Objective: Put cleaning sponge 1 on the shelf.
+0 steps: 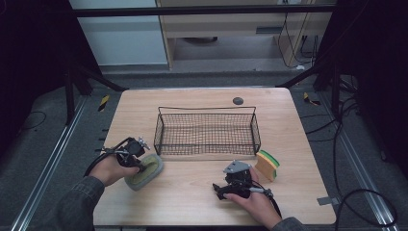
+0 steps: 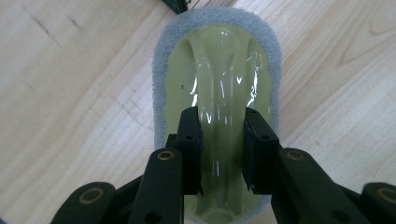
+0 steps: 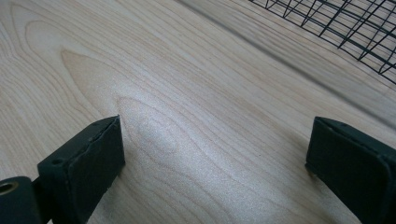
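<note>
An oval scrubber (image 1: 148, 169) with a grey sponge pad and a clear yellow-green plastic grip (image 2: 219, 56) lies flat on the wooden table (image 1: 192, 202), left of centre. My left gripper (image 2: 222, 126) comes down on it from above, and its pads press both sides of the raised grip. In the high view this left gripper (image 1: 139, 166) sits at the scrubber's near-left end. My right gripper (image 3: 215, 144) stands open, low over bare wood, with nothing between its jaws. From above, the right gripper (image 1: 220, 188) points left near the front edge.
A black wire basket (image 1: 207, 109) stands mid-table, and its corner (image 3: 345, 23) shows in the right gripper view. A yellow sponge with a green top (image 1: 267, 165) stands upright to the basket's near right. A small dark disc (image 1: 237, 100) lies behind the basket.
</note>
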The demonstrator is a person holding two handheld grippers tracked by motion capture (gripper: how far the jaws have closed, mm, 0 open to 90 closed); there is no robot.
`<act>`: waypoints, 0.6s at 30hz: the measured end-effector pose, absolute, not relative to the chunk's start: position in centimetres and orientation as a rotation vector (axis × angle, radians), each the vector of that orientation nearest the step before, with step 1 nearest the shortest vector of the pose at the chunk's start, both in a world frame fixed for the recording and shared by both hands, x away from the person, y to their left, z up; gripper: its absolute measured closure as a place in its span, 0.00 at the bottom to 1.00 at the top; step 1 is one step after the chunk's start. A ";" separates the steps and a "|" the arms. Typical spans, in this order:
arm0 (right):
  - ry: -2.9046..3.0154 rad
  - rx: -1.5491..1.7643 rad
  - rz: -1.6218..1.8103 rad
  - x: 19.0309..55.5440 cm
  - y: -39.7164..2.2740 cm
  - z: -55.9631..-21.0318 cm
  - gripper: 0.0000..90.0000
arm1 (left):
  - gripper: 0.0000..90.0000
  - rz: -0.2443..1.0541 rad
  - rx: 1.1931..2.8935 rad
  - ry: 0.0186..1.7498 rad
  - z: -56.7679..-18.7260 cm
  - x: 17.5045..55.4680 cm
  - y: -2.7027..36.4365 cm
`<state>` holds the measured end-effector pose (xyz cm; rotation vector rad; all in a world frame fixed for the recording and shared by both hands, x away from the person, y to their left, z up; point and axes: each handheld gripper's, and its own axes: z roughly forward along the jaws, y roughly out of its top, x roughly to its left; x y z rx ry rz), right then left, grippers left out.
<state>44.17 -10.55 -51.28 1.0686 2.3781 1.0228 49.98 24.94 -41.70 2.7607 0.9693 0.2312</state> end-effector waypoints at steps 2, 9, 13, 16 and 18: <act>2.378 1.069 1.023 44.2 -10.5 -51.3 0.05 | 0.79 0.247 2.770 0.940 -41.3 49.7 25.0; 2.379 1.067 1.022 44.2 -10.6 -51.3 0.05 | 0.79 0.364 2.821 0.722 -39.1 47.8 24.3; 2.380 1.065 1.022 44.2 -10.6 -51.3 0.05 | 0.79 0.402 2.826 0.619 -38.3 47.0 23.8; 2.380 1.066 1.023 44.2 -10.6 -51.3 0.05 | 0.79 0.431 2.834 0.574 -38.2 46.8 23.5; 2.380 1.068 1.024 44.2 -10.5 -51.3 0.05 | 0.79 0.452 2.837 0.555 -38.1 46.8 23.4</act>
